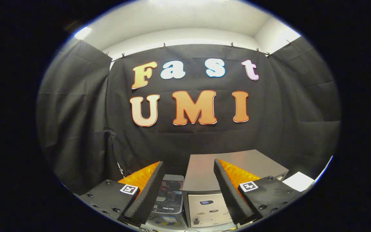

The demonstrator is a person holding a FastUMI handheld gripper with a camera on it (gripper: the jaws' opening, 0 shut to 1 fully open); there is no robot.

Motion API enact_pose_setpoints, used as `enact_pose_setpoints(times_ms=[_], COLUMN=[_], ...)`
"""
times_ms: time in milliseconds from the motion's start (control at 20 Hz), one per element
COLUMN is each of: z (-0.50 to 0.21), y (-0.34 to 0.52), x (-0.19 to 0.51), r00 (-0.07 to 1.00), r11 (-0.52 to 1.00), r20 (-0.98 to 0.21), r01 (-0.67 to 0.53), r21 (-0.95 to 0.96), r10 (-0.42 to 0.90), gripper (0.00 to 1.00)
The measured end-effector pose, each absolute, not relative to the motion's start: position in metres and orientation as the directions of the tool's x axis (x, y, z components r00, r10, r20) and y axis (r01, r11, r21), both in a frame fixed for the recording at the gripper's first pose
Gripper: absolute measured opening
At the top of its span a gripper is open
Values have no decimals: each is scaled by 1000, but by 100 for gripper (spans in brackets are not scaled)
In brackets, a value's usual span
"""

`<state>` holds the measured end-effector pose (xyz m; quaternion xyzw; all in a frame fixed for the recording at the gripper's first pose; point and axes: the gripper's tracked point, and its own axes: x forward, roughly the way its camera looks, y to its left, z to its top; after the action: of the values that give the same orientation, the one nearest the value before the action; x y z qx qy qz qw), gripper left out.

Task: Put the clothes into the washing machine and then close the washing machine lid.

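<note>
Two fingers of the gripper (pixel 188 167) stand spread wide apart with nothing between them, held high and level in the booth. Beyond them, toward twelve o'clock, hangs the black cloth wall (pixel 192 138). Just ahead and below, between the fingers, sits a small grey top-loading washing machine (pixel 170 199) with a dark glossy lid lying flat and shut, a control strip along its near edge. Touching it at three o'clock stands a silver-grey boxy metal cabinet (pixel 204 180). Farther toward three o'clock lies a white paper sheet (pixel 298 181).
</note>
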<state>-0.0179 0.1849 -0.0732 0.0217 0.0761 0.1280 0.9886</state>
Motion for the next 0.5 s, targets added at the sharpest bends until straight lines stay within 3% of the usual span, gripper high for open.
enact_pose_setpoints(times_ms=[500], z=[-59], y=[117], x=[-58], r00=[980], r11=[980], r20=[-66], r01=[-182], r21=[75], r10=[187], gripper=[99])
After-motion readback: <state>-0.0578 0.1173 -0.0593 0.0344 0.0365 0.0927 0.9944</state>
